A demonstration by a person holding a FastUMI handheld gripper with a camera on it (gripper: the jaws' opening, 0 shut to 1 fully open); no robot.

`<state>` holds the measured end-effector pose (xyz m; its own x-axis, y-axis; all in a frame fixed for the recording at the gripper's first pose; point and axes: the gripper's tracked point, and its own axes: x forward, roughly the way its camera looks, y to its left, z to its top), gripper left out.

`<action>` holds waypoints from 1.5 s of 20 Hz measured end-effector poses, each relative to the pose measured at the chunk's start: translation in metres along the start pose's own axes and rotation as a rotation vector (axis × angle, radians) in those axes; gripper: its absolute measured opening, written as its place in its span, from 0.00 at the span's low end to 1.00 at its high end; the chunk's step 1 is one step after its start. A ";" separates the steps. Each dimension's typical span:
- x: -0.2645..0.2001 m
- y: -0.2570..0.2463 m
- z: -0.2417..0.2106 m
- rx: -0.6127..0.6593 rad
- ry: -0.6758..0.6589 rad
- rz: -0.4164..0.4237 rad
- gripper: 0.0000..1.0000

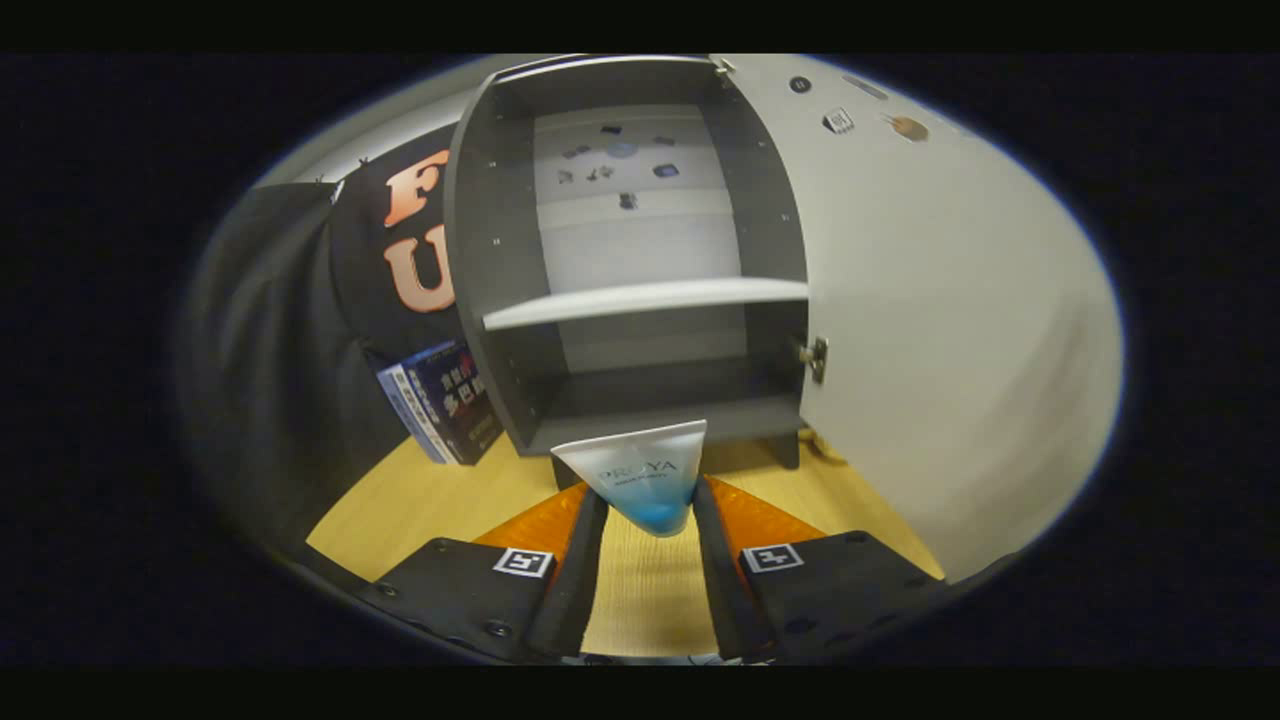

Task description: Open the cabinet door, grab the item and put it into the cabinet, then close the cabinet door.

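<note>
Tool (648, 520) clamped on the tube (640, 475), held above the bench (420, 500) just before the open cabinet (620, 250), door (930, 300) swung aside; placing step, next likely push forward onto lower shelf.

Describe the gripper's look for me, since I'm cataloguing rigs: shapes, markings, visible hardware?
The gripper has two long, narrow fingers that run forward side by side. Each sits on a broad, flat black block with angled edges. Each block carries a small square black-and-white marker near its finger, and round screw heads dot the blocks. Orange textured panels lie just outside the fingers. No cables visible.
</note>
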<state>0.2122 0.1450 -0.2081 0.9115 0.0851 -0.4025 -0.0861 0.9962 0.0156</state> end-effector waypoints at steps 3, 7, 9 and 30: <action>0.009 0.015 0.105 -0.009 -0.118 0.050 0.55; 0.049 0.022 0.194 0.000 -0.192 0.095 0.55; 0.075 0.018 0.221 -0.003 -0.180 0.081 0.55; 0.197 0.023 0.197 0.015 0.126 0.000 0.87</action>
<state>0.4688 0.1886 -0.1066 0.8538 0.0829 -0.5140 -0.0793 0.9964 0.0289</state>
